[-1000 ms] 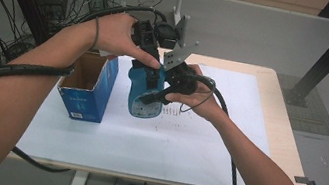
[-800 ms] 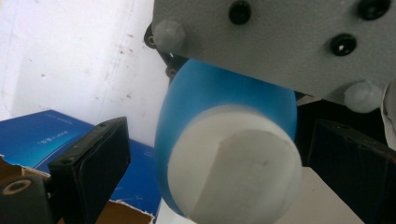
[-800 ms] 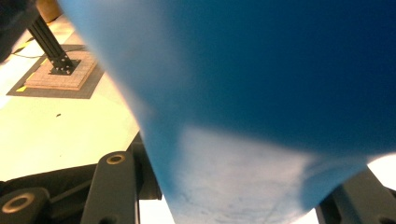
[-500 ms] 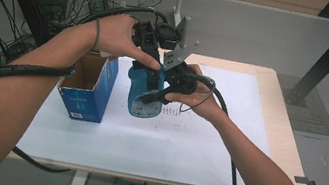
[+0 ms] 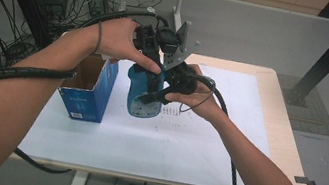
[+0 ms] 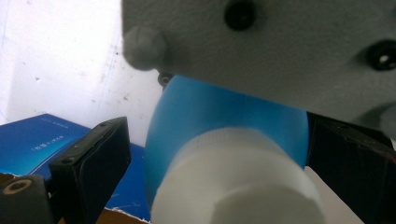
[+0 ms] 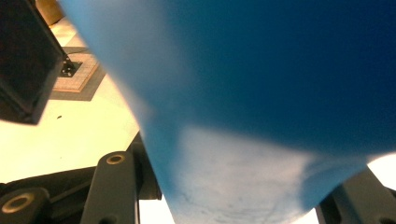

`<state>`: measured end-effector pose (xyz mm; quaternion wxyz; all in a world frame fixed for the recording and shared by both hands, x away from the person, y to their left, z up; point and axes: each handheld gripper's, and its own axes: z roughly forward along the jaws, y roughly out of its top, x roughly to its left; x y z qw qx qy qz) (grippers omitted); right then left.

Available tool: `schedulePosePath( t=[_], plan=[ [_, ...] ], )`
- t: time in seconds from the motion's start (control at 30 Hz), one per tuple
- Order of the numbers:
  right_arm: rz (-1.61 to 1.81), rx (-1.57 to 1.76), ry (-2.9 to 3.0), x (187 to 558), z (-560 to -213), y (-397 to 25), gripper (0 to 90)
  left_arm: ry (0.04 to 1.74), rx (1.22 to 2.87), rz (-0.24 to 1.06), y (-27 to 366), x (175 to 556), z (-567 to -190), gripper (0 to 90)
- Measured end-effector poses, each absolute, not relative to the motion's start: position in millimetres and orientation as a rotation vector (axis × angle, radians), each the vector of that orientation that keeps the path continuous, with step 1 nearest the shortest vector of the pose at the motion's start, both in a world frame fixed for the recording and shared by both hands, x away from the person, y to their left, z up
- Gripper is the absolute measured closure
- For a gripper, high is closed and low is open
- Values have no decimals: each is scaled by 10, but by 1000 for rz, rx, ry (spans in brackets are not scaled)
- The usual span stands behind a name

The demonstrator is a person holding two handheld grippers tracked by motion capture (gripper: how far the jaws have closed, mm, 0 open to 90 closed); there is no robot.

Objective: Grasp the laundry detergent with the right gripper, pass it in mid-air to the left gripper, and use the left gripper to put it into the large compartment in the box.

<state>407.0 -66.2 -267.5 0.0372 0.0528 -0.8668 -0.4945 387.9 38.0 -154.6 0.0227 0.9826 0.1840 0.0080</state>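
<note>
Clearly held aloft above the white paper-covered desk (image 5: 109,139): a blue plastic bottle (image 5: 143,94) with a white ribbed screw cap (image 6: 238,182), caught between both tools. Hangs roughly upright over the middle of the desk, base lowest, just to the right of an open blue cardboard box (image 5: 87,92) standing on the desk's left part.

Left gripper (image 5: 151,52), carried by the left hand (image 5: 120,39), comes at the bottle from above. In the left gripper view, black fingers (image 6: 91,161) stand either side of the bottle's blue shoulder and white cap; the left one shows a slim gap of daylight beside the blue wall, the right one sits close against it (contact itself too blurred to judge). So: spread about the neck, whether pinching or merely straddling cannot be told. A grey plate of the other tool crosses the top of that view, just above the bottle.

Right gripper (image 5: 162,92), in the right hand (image 5: 199,101), meets the bottle's side lower down. In the right gripper view the blue wall looms very close, with a pale scuffed patch near the bottom, and black fingers (image 7: 28,56) flank it left and right; appears clenched on the bottle's body.

Black cables trail from both tools, one down off the desk's front edge.
</note>
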Motion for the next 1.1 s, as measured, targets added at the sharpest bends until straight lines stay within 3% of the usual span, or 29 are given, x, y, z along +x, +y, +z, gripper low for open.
schedulePosePath(
  t=[1.1],
  plan=[
    [-1511, 152, -2663, 4027, -2665, -671, 444, 559, 3046, 50, 343, 3847, -1532, 69]
  ],
)
